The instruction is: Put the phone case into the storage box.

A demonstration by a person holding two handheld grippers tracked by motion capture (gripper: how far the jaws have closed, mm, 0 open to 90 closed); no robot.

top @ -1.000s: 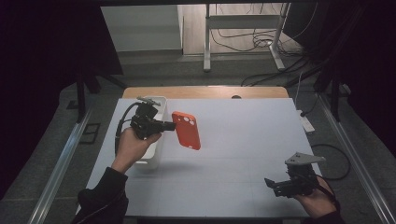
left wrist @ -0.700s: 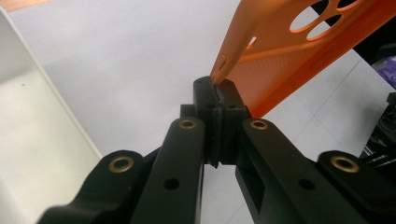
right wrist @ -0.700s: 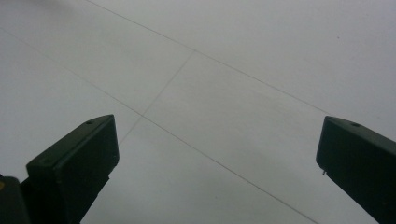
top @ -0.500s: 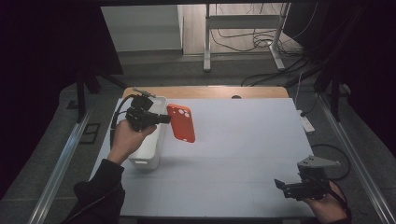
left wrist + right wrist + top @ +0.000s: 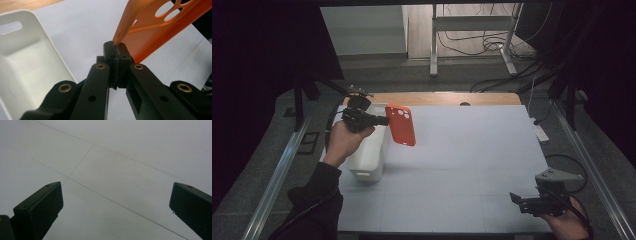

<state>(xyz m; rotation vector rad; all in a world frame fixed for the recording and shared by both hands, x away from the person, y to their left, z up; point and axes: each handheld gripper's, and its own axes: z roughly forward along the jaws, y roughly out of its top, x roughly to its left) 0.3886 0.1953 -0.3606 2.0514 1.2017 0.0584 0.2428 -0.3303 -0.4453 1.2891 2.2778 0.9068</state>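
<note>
Orange phone case [image 5: 402, 131] – 1, pinched by left gripper [image 5: 384, 120] jaws over 1 white bin [image 5: 367, 160]; right gripper [image 5: 515, 198] jaws spread – empty.

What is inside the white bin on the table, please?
In the left gripper view the white bin looks empty: bare floor and walls. The left hand-held gripper, shut on the orange phone case, hides its near corner.
</note>
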